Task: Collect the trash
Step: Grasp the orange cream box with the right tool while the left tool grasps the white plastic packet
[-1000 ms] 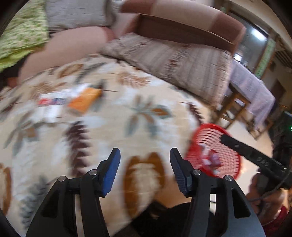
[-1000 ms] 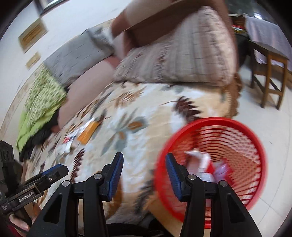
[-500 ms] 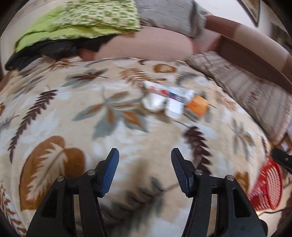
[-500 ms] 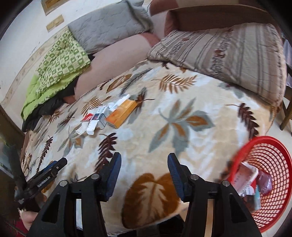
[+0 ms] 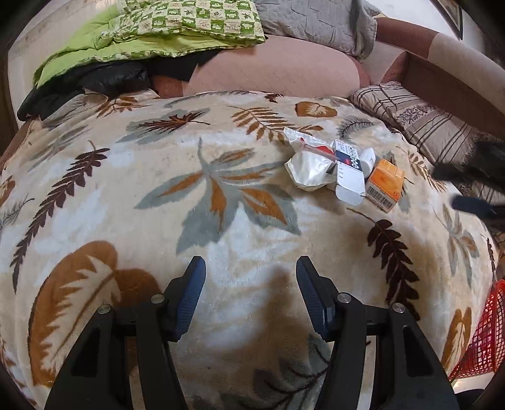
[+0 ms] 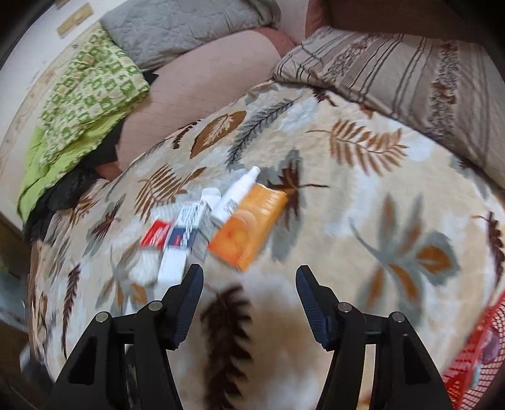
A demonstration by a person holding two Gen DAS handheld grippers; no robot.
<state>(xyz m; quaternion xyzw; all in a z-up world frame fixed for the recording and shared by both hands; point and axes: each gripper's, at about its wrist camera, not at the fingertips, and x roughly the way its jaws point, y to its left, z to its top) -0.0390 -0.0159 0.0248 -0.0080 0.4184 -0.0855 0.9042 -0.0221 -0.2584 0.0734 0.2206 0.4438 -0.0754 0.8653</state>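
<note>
A small heap of trash lies on the leaf-patterned blanket (image 5: pixel 221 246): an orange box (image 5: pixel 385 184) (image 6: pixel 249 227), a white and blue carton (image 5: pixel 348 176) (image 6: pixel 186 239), a white spray bottle (image 6: pixel 236 192) (image 5: pixel 367 159), and a crumpled white wrapper (image 5: pixel 307 170) with a red packet (image 6: pixel 156 235). My left gripper (image 5: pixel 251 293) hovers open over the blanket, well short of the heap. My right gripper (image 6: pixel 249 299) is open too, just in front of the orange box, and shows as a dark blur (image 5: pixel 470 186) at the left wrist view's right edge. The red mesh basket (image 5: pixel 487 334) (image 6: pixel 476 359) peeks in at the lower right.
A striped pillow (image 6: pixel 410 72) lies at the bed's right. A pink bolster (image 5: pixel 277 72), a green checked quilt (image 5: pixel 157 28), a grey quilted pillow (image 6: pixel 183 28) and dark clothing (image 5: pixel 88 85) line the far side. Brown headboard (image 5: pixel 448 82) stands at the back right.
Both grippers have swung away from the red basket toward the bed. The trash heap has come closer in both views, mostly in the right wrist view. Both stay open.
</note>
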